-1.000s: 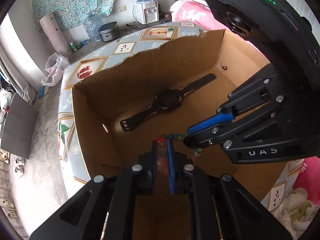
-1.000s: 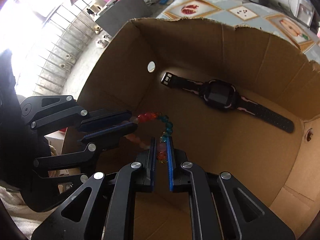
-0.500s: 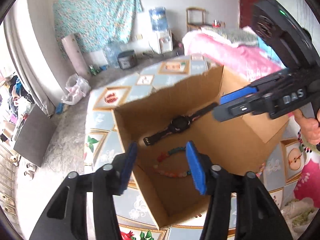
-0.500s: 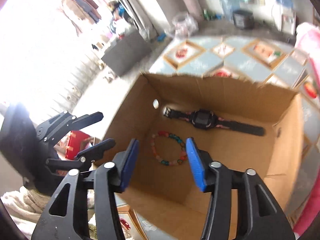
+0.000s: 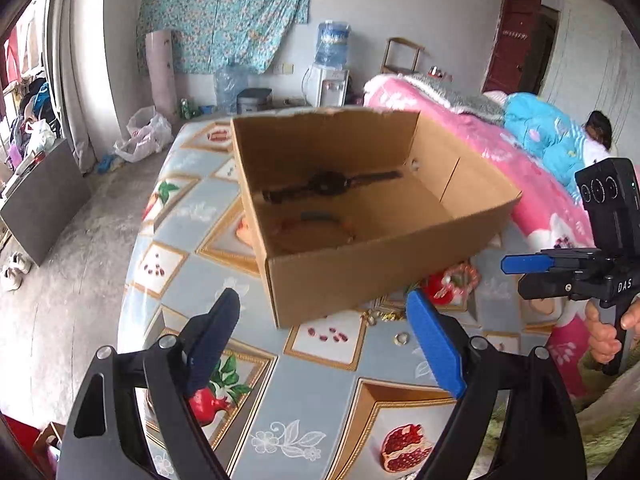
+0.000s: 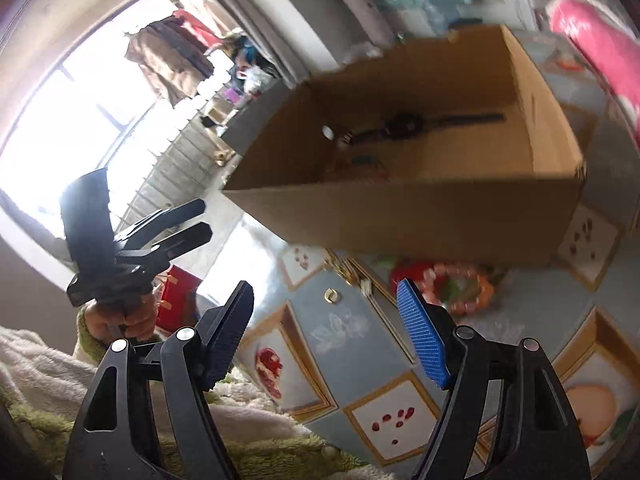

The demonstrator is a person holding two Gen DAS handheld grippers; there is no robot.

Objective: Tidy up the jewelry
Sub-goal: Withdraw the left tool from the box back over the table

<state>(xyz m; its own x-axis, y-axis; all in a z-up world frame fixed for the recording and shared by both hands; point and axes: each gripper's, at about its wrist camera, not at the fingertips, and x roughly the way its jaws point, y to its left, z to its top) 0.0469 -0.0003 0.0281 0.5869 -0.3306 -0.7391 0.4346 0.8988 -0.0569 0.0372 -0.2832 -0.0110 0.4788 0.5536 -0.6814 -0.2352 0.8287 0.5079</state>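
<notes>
watch (image 5: 332, 185) behind bracelet (image 5: 320, 226) | both in box (image 5: 360, 264) | box on table (image 5: 304, 400)

"DAS" on right claw (image 5: 524, 270)

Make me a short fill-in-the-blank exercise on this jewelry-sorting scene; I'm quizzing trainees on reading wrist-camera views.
1. The black watch lies inside the ____ box.
2. The beaded bracelet in the box lies ____ to the cameras than the watch.
3. The left gripper and right gripper both have ____ jaws, with nothing between them.
4. The small ring lies on the tablecloth, ____ the box.

Missing words: cardboard; nearer; open; outside
</notes>
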